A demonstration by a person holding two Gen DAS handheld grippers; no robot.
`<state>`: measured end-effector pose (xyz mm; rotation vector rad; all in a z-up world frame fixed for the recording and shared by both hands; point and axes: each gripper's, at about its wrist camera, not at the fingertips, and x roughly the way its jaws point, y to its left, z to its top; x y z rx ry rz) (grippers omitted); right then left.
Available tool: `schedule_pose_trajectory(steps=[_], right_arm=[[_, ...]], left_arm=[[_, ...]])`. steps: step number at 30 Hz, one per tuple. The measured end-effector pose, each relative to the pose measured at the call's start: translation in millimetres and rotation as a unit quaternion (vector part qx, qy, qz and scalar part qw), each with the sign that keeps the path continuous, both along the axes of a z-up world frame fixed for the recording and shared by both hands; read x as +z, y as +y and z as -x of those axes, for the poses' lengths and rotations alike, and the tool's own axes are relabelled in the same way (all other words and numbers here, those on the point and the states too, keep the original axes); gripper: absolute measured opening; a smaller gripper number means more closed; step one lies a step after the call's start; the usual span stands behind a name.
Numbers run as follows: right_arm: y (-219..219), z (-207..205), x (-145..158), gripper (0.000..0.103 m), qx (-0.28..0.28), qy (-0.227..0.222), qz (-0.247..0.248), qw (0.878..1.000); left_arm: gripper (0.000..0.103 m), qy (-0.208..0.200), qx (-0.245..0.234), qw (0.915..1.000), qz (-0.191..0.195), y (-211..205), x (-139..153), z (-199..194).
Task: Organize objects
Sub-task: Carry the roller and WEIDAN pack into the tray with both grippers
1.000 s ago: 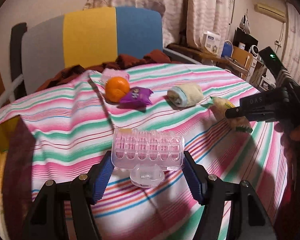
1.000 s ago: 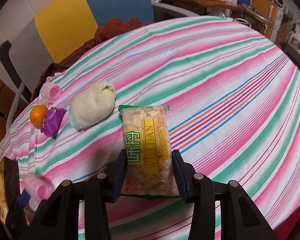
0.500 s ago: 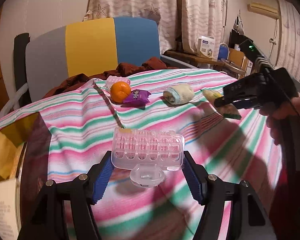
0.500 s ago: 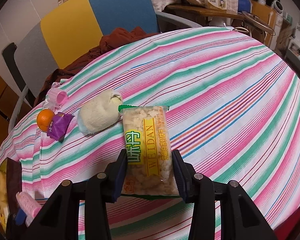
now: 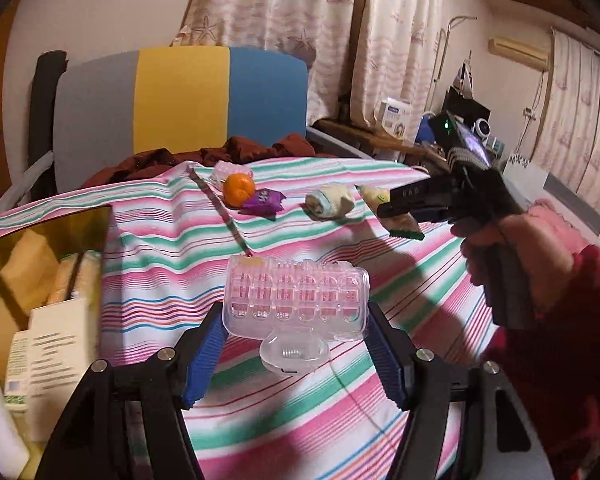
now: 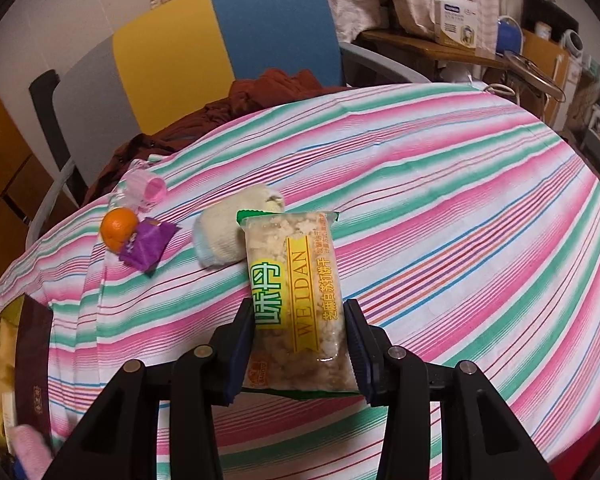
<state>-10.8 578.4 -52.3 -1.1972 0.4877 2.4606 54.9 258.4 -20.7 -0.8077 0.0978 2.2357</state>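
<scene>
Pointing downward, both grippers, left (image 5: 296, 354) and right (image 6: 298, 354), hold items.

- Warm, dimmish indoor light; we get dark corner vignetting and strong fisheye bending at the edges in both views.
- Hard gripper shadows fall across the striped tablecloth (image 5: 340, 208).
- Boxes (image 5: 40, 320) at lower left blurred; centre sharp.

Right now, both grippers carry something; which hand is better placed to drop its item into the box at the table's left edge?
Left. The left gripper, holding the clear pink case, is right beside the open box. The right gripper holds the cracker packet farther off.
</scene>
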Motion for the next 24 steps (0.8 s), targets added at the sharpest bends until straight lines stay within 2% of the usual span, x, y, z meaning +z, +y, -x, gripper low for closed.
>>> schedule_pose_trajectory(steps=[6,12,18,24], right_arm=[[-29.4,-2.5,19.7,0.044,0.027,0.036,-0.014,0.999],[-83.8,-1.7,36.3,0.044,0.086,0.053,0.015,0.995],[-154.9,5.5,54.5,0.044,0.156,0.074,0.036,0.984],[-221.9,18.3,58.8,0.044,0.204,0.076,0.088,0.972]], left_arm=[[0.068,0.017,0.027,0.9994,-0.011,-37.6,17.2,-2.1],[0.068,0.015,0.062,0.9974,-0.034,-75.7,31.7,7.7],[0.068,0.003,0.116,0.9920,-0.051,-118.6,37.3,25.7],[0.068,-0.024,0.161,0.9846,-0.063,-162.0,34.0,48.8]])
